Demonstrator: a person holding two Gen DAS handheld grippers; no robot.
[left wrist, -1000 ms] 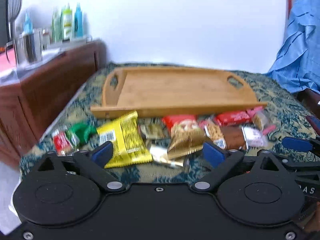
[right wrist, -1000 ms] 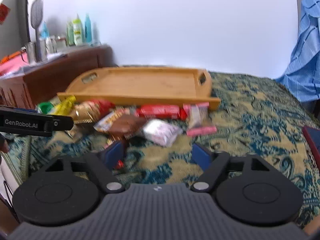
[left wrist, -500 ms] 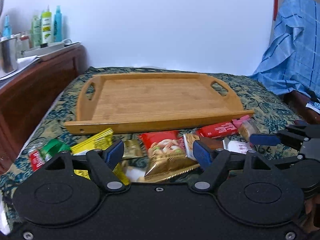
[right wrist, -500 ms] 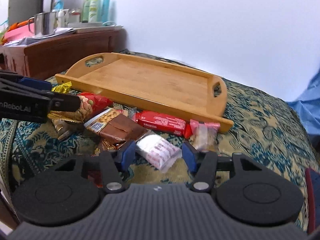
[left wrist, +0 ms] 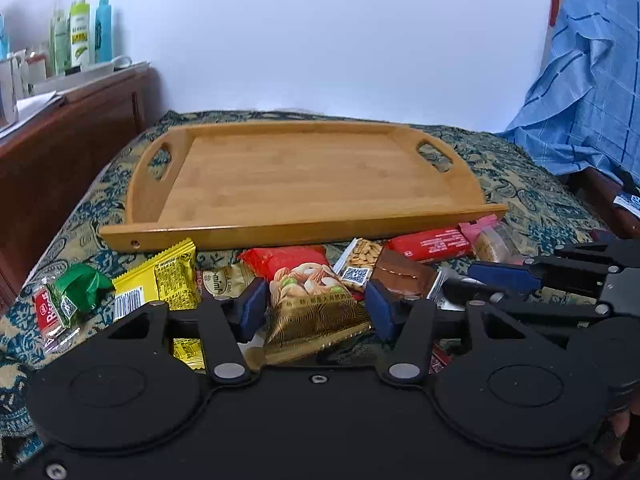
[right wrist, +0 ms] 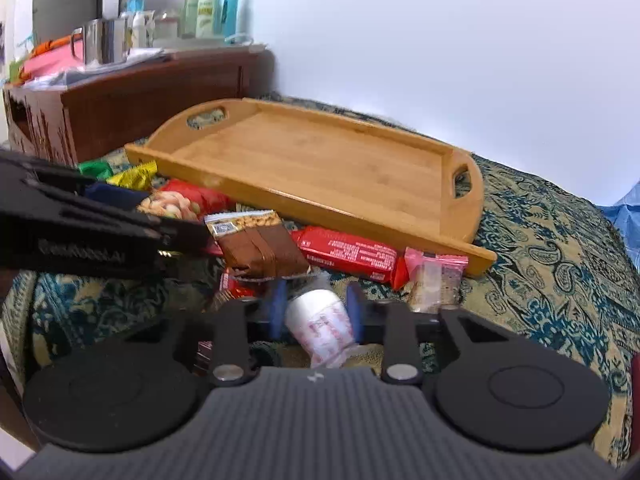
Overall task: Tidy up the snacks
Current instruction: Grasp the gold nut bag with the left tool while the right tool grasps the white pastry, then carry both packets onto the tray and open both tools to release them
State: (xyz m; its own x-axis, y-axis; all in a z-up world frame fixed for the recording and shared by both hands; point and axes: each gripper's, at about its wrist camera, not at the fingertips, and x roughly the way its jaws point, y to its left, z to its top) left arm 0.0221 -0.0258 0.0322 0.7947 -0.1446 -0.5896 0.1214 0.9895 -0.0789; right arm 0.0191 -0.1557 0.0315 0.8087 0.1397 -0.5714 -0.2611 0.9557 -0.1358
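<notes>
The wooden tray lies bare on the patterned bedcover, and the snacks are strewn just in front of its near rim. The right claw is seen clamped on a small white packet — its blue pads press the wrapper from both sides, near the tray's right corner. The left claw is closing around a red-and-gold nut packet in front of the rim's middle; the pads flank it, but firm contact is not yet shown. Beside it lie a brown bar, a red bar, a yellow packet and a green sweet. These wrappers are judged light, soft and slippery; they are best taken across the filled middle, not by the crimped ends, and gently, since the contents may crush.
</notes>
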